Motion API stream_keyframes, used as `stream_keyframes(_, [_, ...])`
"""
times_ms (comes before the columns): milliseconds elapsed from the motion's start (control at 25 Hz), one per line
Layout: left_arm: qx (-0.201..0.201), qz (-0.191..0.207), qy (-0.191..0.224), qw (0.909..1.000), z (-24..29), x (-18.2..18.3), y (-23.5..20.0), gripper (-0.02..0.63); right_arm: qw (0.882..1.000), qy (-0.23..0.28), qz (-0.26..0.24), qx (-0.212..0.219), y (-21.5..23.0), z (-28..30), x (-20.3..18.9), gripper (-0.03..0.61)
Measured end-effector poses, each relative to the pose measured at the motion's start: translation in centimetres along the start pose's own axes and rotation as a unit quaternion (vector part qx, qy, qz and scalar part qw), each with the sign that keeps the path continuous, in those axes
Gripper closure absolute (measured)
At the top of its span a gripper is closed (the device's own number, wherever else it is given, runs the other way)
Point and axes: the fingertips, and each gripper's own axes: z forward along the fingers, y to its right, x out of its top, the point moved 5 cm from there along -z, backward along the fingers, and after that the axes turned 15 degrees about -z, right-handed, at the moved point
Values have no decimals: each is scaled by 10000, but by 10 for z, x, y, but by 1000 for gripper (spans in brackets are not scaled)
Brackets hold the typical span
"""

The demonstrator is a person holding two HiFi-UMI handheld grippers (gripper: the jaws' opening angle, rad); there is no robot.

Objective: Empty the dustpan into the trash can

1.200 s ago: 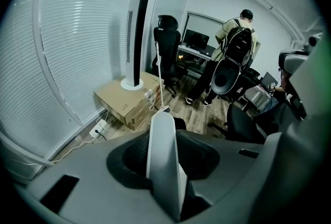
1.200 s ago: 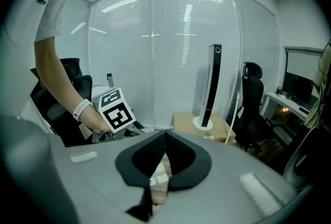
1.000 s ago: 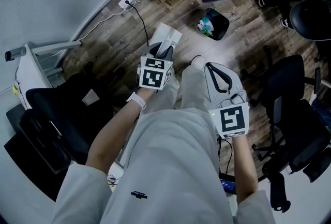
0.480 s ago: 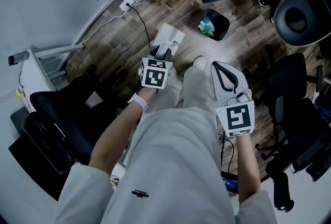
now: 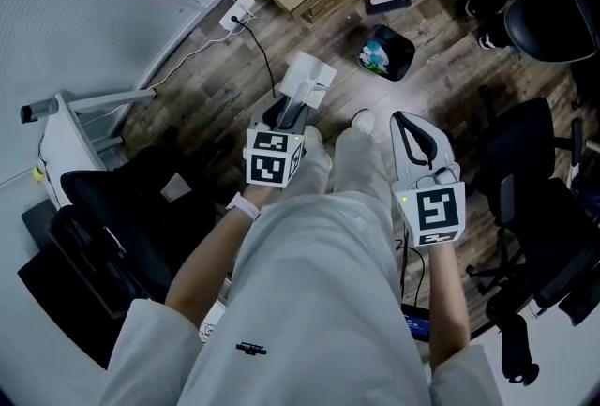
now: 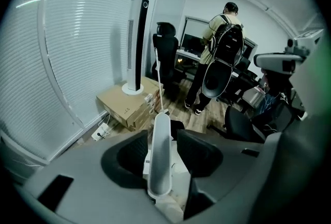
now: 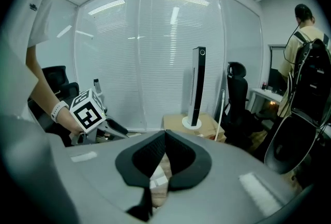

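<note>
White dustpan handle [image 6: 160,158] stood free between our left gripper's [image 6: 161,137] just-opened fingers [image 6: 199,153], seemingly set down; right gripper's [image 7: 164,136] fingers were shut, empty.

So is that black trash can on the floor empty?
No, the trash can already holds crumpled blue-green and white rubbish.

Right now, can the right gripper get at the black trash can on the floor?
Probably yes, with a step forward: only bare floor lies between the right gripper and the trash can.

White dustpan [image 5: 307,76], black trash can [image 5: 403,46]
</note>
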Motion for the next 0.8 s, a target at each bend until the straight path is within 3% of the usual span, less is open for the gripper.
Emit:
stream_keyframes(400, [-19, -301, 1145, 9930, -81, 37, -9, 600, 9993, 251, 216, -183, -8, -13, 16, 570])
stream_keyframes(520, [-129, -370, 1459, 9885, -105, 47, -11, 606, 9990, 314, -125, -282, -6, -16, 31, 572])
stream_keyframes(800, [-428, -495, 1986, 9779, -158, 69, -5, 607, 9969, 507, -367, -474, 7, -33, 53, 572])
